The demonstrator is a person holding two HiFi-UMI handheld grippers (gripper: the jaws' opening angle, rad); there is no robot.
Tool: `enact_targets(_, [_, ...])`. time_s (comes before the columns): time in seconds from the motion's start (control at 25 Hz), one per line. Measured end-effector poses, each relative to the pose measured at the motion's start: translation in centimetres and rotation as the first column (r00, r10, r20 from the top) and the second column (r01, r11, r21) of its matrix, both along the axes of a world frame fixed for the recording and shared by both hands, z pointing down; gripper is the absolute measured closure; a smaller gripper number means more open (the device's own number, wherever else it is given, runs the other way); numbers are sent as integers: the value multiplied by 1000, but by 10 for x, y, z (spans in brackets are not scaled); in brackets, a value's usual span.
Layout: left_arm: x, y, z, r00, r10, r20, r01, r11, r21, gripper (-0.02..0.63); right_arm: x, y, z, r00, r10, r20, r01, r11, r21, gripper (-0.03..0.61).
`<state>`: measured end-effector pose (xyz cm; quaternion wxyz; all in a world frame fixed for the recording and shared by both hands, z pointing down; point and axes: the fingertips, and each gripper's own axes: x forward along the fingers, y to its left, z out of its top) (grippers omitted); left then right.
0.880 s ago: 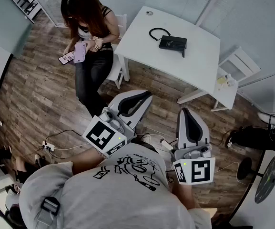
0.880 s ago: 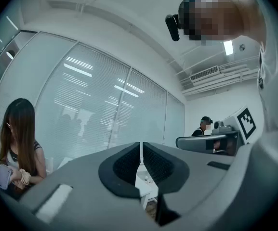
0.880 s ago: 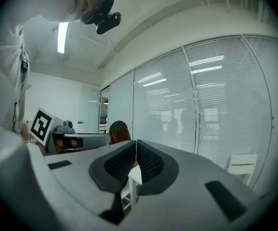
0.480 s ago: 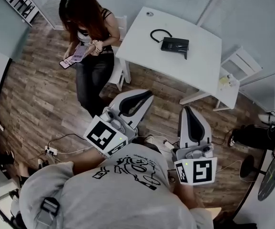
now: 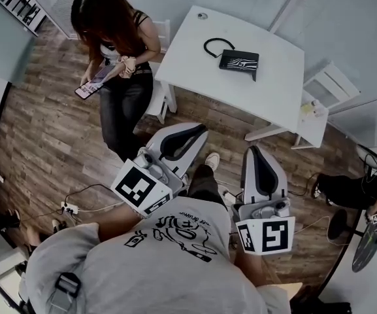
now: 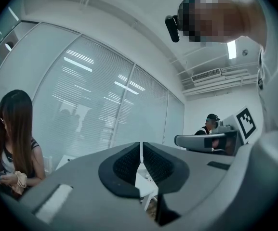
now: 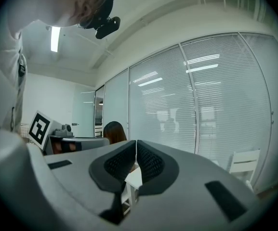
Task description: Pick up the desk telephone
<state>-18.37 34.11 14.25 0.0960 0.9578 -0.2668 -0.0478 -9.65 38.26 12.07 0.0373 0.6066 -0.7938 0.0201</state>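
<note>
Both tongs are clenched on nothing. In the left gripper view, the ribbed pads of the left tongs (image 6: 140, 161) meet along one thin seam with nothing pinched. The right tongs (image 7: 136, 163) show the same in their own view: pads together, empty. From the head view, both are held level out in front of the wearer, above the wooden floor (image 5: 51, 142).

The desk telephone (image 5: 239, 60) is a dark, flat body lying on the white table (image 5: 266, 93). It sits toward the far middle, with a black cord (image 5: 214, 43) looped off its left end. It is untouched and well apart from both tongs, with bare floor and the table's near edge between.

Key relation:
- The telephone lies ahead of the tongs.
- The right tongs aim almost straight at it; it sits just left of their line.
- The left tongs angle to the right, so it lies ahead and to their right.
- I read neither tip as clearly nearer.
- Its long axis runs side to side, broadside to the right tongs' line.

Neither gripper view shows the telephone, only a sliver of white table below the pads.

A person (image 5: 110, 51) stands just beside the table's left corner, off the straight path.

My read is that the approach comes first, and the tongs must open before contact.
</note>
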Motion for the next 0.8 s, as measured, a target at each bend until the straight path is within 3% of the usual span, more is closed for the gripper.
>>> enact_targets(0.24, [30,-31,8,1000,5,12,-5,1000,-5,595,27,-30,10,1000,0,22,0,1000,0,571])
enact_targets(0.8, [164,-118,2,999,-23,48,23,1000,15,595,165,-116,13,999,-10,54,9,1000,6,571])
